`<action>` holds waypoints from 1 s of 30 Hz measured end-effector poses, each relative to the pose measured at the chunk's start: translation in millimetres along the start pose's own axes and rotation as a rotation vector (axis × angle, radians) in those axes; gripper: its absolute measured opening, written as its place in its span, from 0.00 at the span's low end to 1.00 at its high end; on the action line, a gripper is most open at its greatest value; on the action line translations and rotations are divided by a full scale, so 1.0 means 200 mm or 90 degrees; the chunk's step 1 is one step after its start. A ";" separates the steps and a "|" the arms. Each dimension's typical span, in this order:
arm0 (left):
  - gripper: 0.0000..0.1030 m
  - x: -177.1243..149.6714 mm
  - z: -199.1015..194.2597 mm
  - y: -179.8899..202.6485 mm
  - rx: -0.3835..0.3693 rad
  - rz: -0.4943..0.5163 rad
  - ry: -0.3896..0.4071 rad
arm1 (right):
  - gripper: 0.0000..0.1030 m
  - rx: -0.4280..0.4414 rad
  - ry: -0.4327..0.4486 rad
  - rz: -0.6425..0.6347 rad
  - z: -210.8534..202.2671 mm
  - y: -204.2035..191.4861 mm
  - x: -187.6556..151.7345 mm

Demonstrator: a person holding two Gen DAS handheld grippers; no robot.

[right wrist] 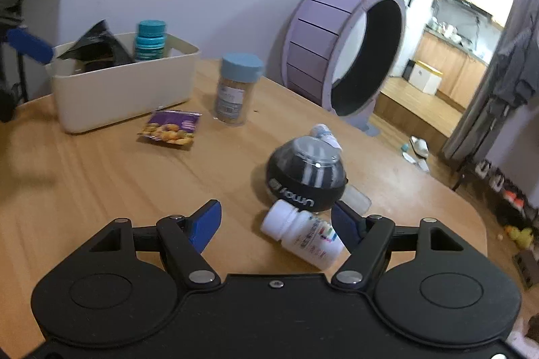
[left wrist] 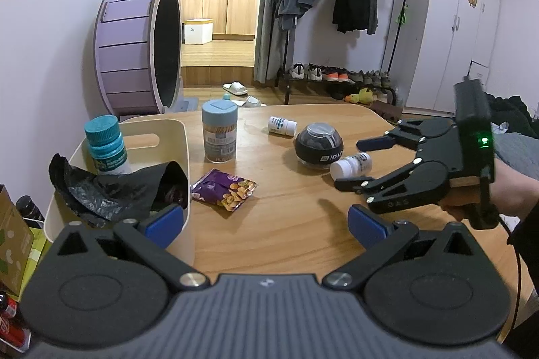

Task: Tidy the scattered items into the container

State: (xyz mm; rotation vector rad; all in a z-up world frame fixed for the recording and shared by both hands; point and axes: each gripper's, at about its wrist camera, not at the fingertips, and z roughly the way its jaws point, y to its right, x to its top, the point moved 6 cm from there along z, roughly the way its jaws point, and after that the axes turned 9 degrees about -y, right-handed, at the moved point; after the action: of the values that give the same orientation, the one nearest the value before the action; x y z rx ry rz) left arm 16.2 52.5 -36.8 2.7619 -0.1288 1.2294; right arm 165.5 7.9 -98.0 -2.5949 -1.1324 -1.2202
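wooden table (right wrist: 84, 190), bedroom, purple wheel (right wrist: 340, 55) behind.
item: cream container (right wrist: 124, 89), far left; holds a teal-capped bottle (right wrist: 150, 40) and a black bag (left wrist: 107, 190).
item: still loose: snack packet (right wrist: 170, 126), blue-lidded jar (right wrist: 235, 89), black ball (right wrist: 306, 173), far white bottle (left wrist: 282, 125).
item: near white bottle (right wrist: 303, 234), on its side, touching the ball.
item: my right gripper (right wrist: 276, 224), jaws spread, bottle between them but hard against the right pad. i'd centre on its body before closing, so it doesn't roll.
item: my left gripper (left wrist: 264, 220), spread, empty, by the container.
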 end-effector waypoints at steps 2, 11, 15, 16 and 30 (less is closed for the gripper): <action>1.00 0.00 0.01 0.00 0.000 -0.002 -0.001 | 0.69 0.013 -0.012 0.001 0.04 0.00 -0.01; 1.00 -0.01 0.01 0.00 0.001 0.000 -0.003 | 0.67 0.025 -0.092 -0.032 0.02 -0.04 -0.08; 1.00 -0.01 0.00 0.00 0.000 -0.001 -0.002 | 0.61 0.036 -0.090 -0.013 -0.01 -0.03 -0.11; 1.00 -0.01 0.00 0.00 0.000 0.000 -0.002 | 0.61 0.035 -0.091 -0.004 -0.01 -0.02 -0.12; 1.00 -0.01 0.01 -0.01 0.002 0.003 -0.003 | 0.66 0.158 -0.028 0.375 0.01 0.24 -0.10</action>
State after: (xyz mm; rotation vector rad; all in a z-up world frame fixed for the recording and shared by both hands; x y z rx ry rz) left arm 16.9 54.4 -39.6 2.7684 -0.1340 1.2259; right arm 189.0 -39.2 -101.5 -2.4931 -0.4221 -0.8341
